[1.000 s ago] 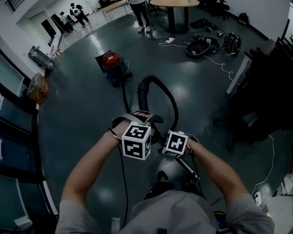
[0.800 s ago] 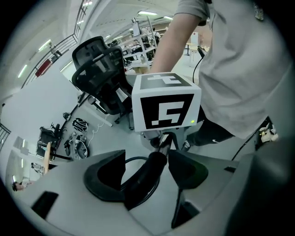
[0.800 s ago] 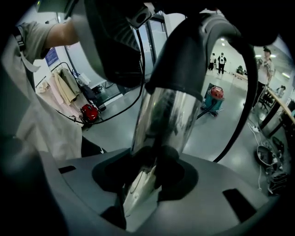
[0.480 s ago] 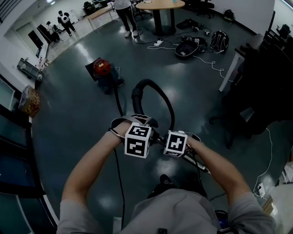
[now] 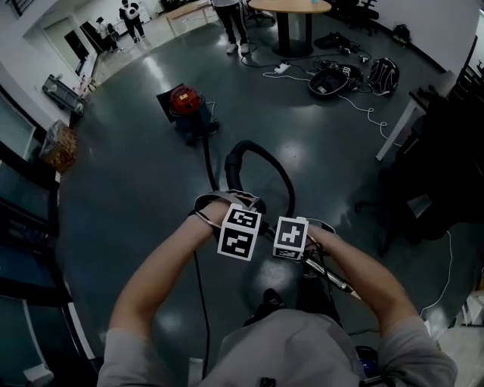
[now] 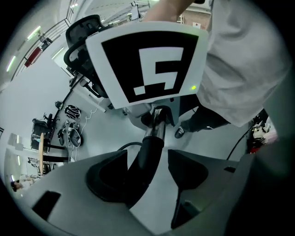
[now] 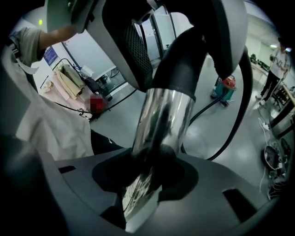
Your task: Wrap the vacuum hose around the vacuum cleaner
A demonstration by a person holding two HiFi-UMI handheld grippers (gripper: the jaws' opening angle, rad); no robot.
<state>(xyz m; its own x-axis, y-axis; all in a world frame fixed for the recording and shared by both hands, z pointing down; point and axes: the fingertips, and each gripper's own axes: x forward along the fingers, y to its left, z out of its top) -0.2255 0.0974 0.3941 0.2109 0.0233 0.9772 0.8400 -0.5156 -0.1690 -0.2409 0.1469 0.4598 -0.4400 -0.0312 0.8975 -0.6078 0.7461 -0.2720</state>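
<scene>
Dark glossy floor (image 5: 128,196) underfoot. Nearest, gripping the chrome wand (image 7: 163,117) firmly between the closed jaws of the right gripper (image 7: 147,168). Just beside it, cradling the black cuff (image 6: 143,173) of the vacuum hose (image 5: 236,155) in the left gripper (image 6: 147,154), jaws apart, leaning on one jaw and clear of the other. Beyond, looping up in a black arch, then trailing across the floor to the red vacuum cleaner (image 5: 185,102), well apart from both hands. Farther off, bags (image 5: 327,82), white cables (image 5: 369,112) and a round table (image 5: 291,6).
</scene>
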